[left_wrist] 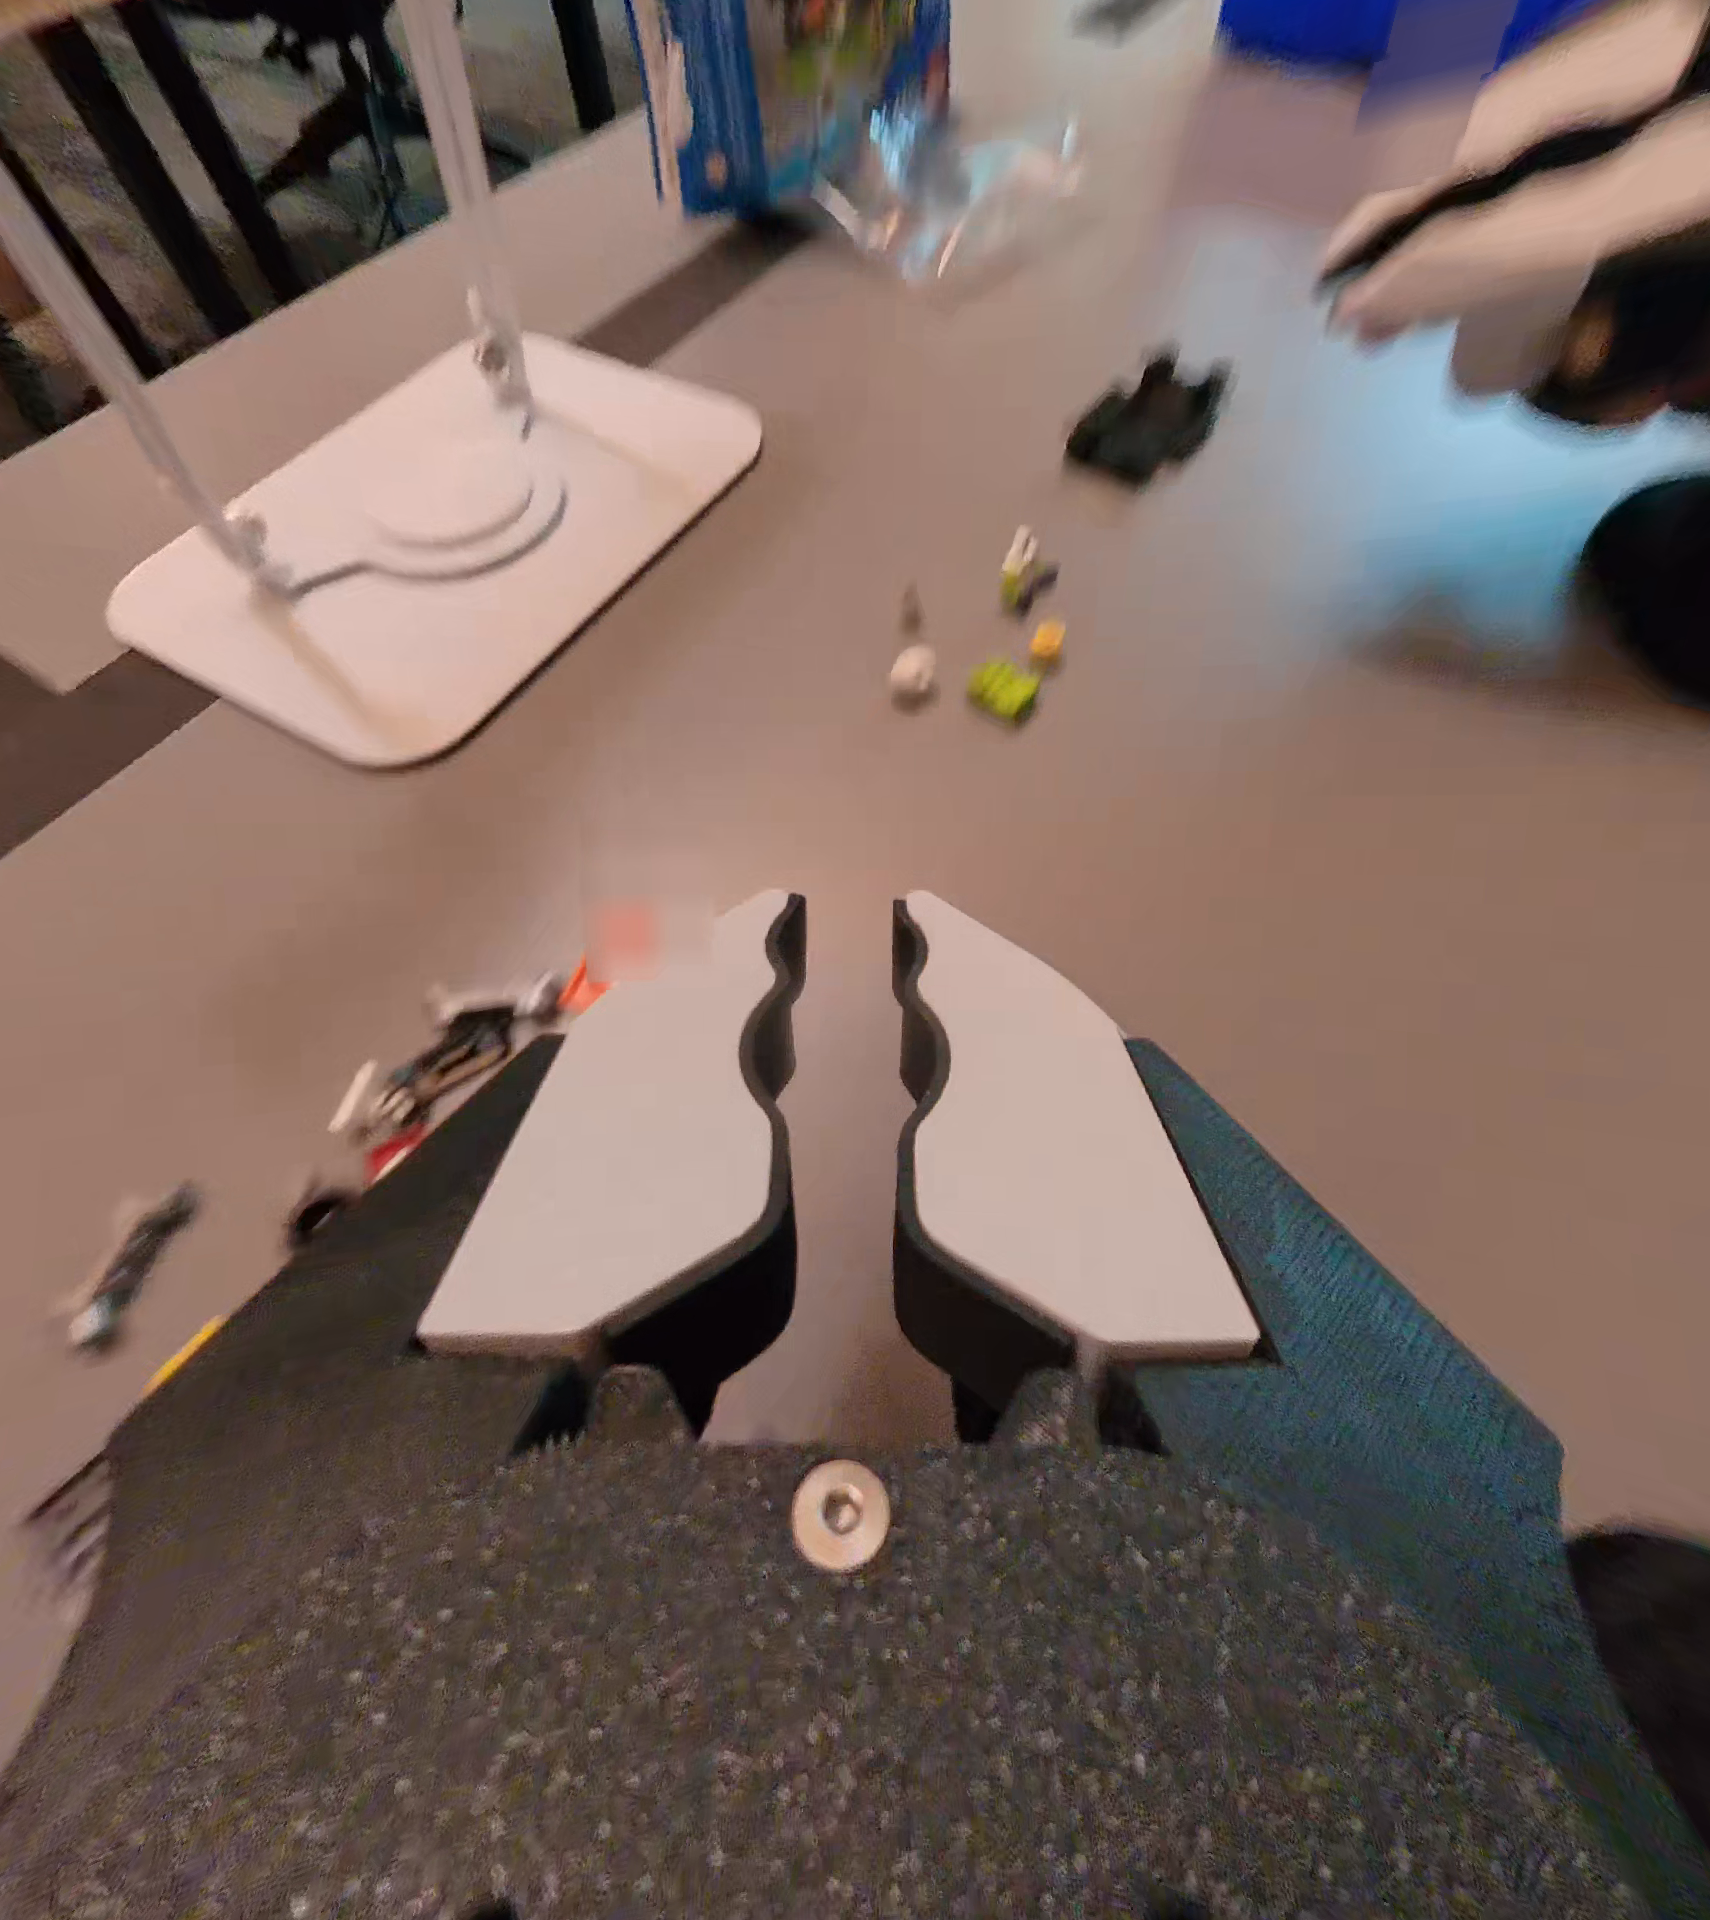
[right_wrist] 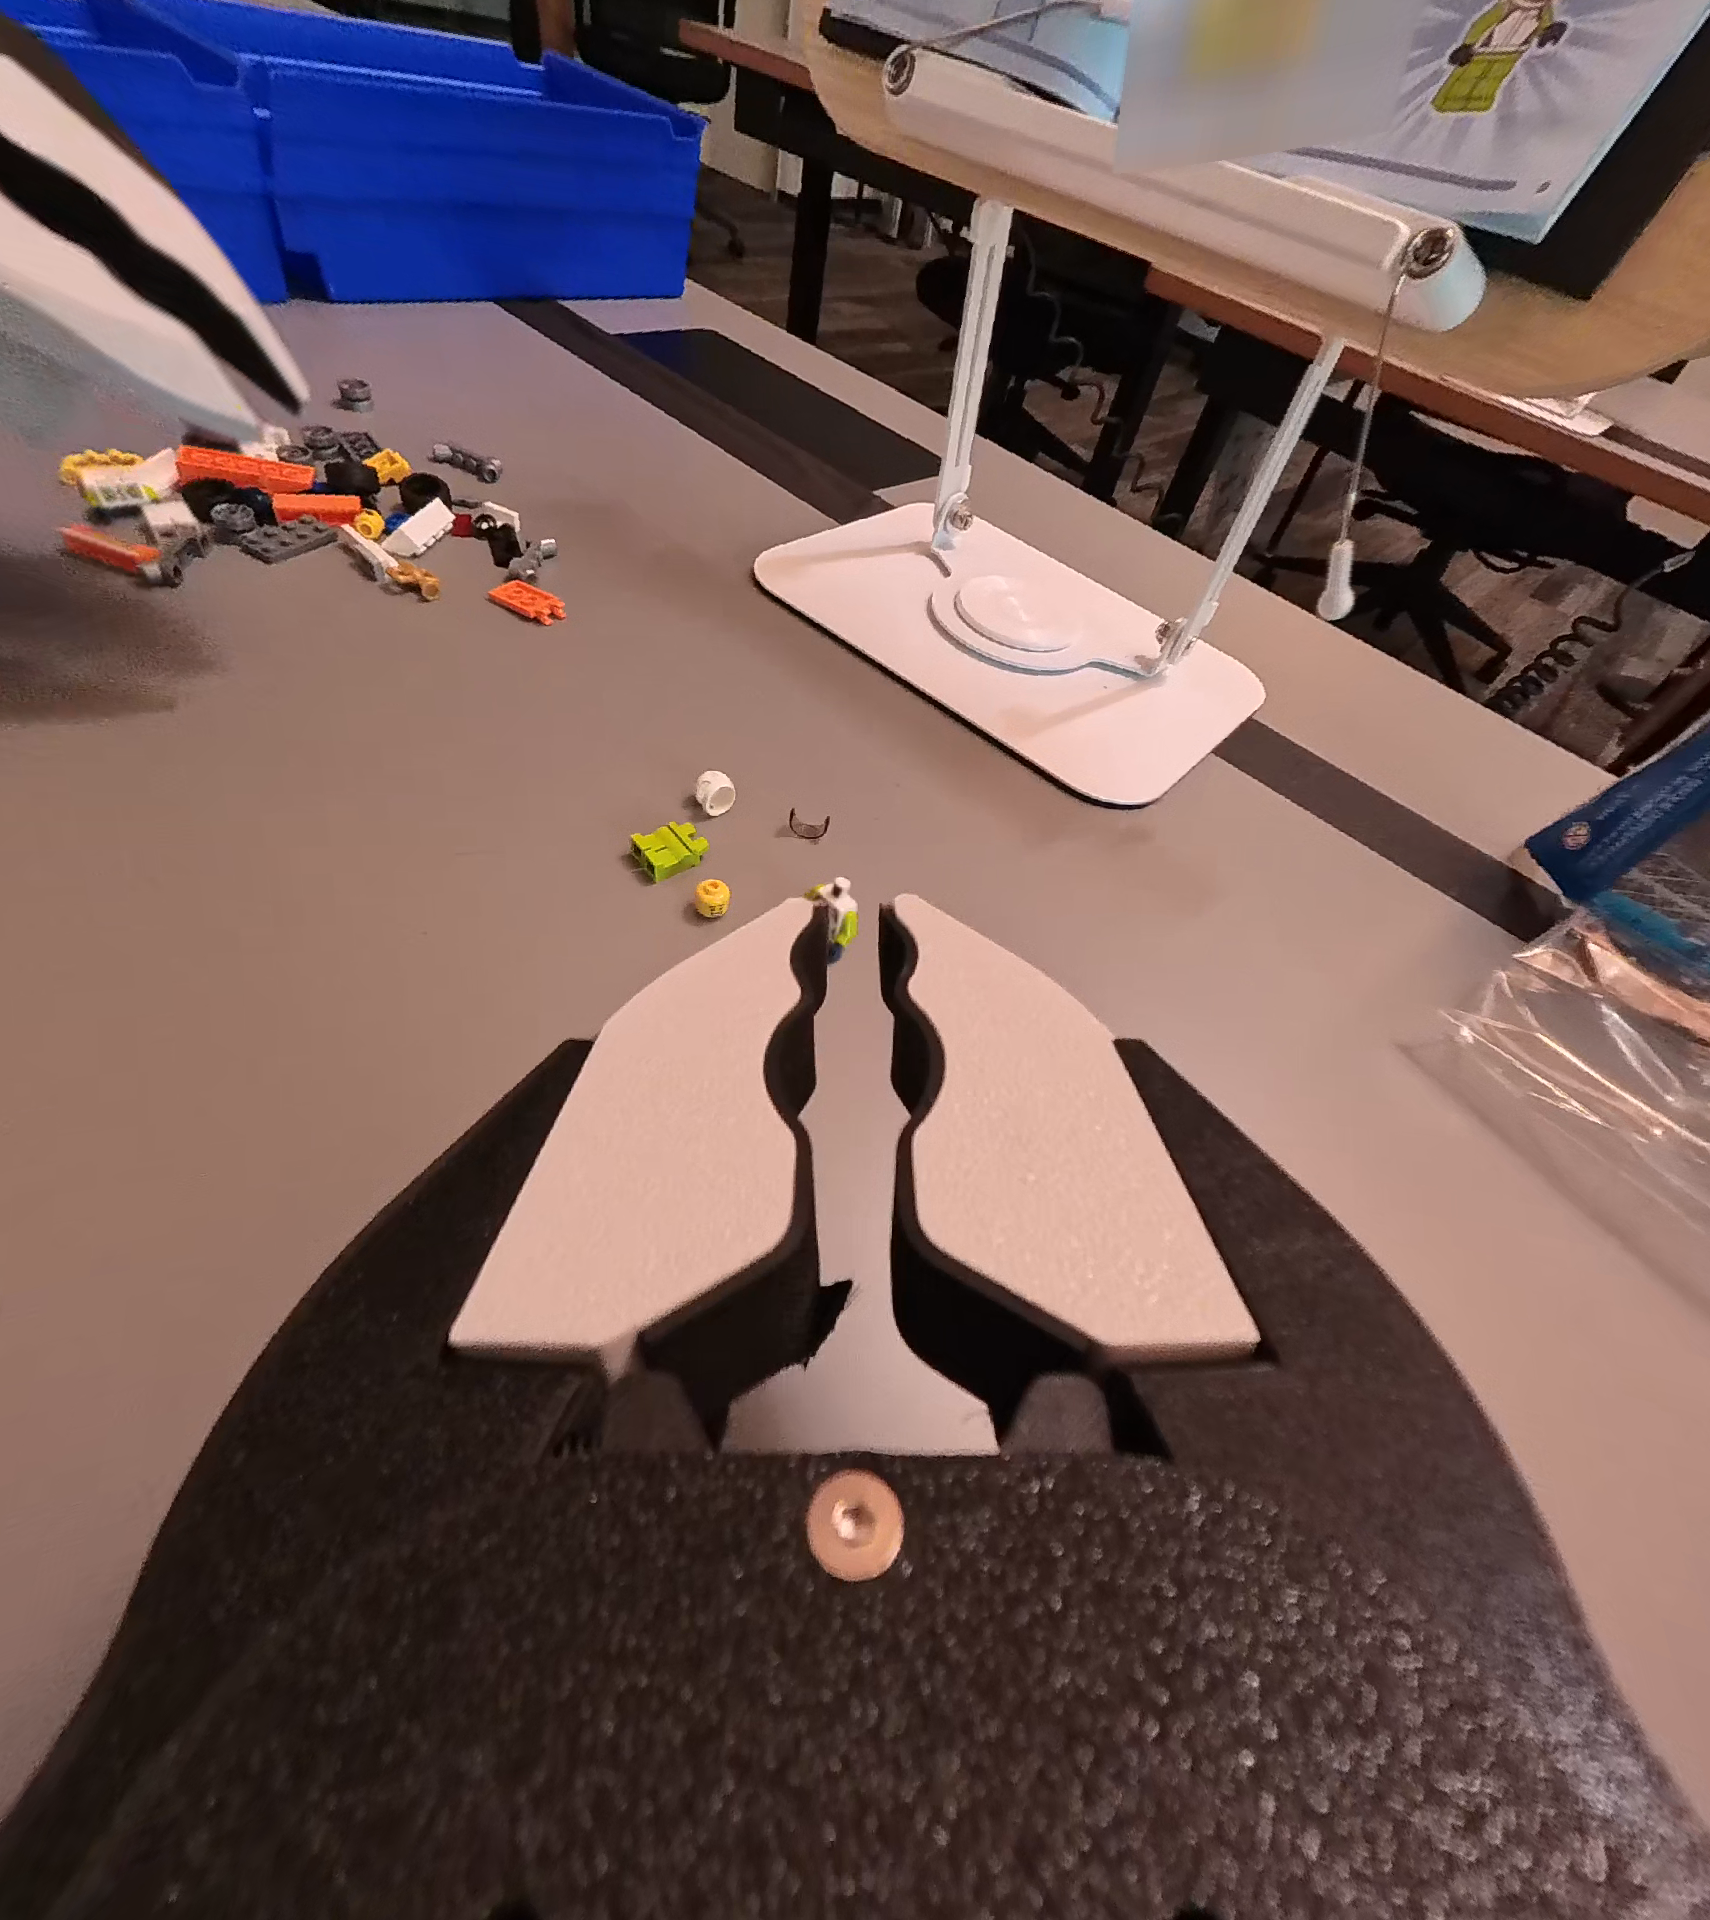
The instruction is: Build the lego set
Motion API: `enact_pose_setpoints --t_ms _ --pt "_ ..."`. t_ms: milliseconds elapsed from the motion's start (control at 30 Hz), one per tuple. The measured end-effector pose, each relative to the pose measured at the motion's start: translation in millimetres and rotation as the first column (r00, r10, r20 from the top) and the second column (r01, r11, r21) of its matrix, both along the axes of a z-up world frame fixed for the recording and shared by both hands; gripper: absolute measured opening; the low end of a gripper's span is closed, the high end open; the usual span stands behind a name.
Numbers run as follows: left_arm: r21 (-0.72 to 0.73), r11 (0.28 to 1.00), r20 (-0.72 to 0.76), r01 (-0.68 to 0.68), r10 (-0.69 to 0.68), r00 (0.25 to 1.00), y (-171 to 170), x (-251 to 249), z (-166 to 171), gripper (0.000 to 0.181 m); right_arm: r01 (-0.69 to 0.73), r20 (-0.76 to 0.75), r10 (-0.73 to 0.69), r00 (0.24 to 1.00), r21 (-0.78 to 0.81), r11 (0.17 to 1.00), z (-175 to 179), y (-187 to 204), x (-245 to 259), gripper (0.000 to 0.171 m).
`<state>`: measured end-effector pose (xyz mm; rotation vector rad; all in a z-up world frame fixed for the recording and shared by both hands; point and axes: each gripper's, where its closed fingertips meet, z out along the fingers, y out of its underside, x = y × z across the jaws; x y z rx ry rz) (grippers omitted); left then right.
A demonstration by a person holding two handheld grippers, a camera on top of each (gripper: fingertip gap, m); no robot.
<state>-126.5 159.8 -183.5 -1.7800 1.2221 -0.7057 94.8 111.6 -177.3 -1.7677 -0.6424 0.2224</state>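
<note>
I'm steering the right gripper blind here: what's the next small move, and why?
Probably ease the right gripper forward and close on the small white-and-lime minifigure torso: it sits just at the open fingers' tips, unheld, with the lime legs piece and yellow head waiting nearby.

Writing shows, none given here.
Print runs along the edge of the blue set box at the counter's right; the booklet page on the white stand carries printed artwork, part blurred over.
</note>
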Motion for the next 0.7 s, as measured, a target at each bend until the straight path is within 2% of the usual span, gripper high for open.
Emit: enact_pose_setpoints --t_ms 100,267,400,533,700 --pt "-0.001 1.0 0.082 -0.021 0.021 0.996 6.3 38.4 14.9 0.014 -0.001 0.0 0.001 1.0 -0.005 1.0 -3.0 0.7 -0.9 0.009" --pt "0.087 0.993 0.052 -0.076 0.072 0.996 27.7 85.8 21.1 0.005 0.003 -0.025 -0.004 1.0 -0.028 1.0 -7.1 2.5 -0.8 0.012" --pt "0.1 0.994 -0.046 -0.031 0.036 0.998 40.4 109.1 -13.1 0.005 -0.017 -0.011 0.017 1.0 -0.062 0.998 -16.1 3.5 -8.2 0.012" --pt "0.046 0.999 -0.107 0.028 -0.023 0.994 45.7 114.4 -53.1 0.012 -0.061 0.062 0.068 0.996 -0.105 0.993 -27.4 10.9 -24.5 0.014" --pt "0.06 0.988 -0.162 0.142 -0.131 0.978 39.2 119.1 -62.5 0.02 -0.106 0.161 0.143 0.977 -0.219 0.97 -42.4 39.8 -33.3 0.019"
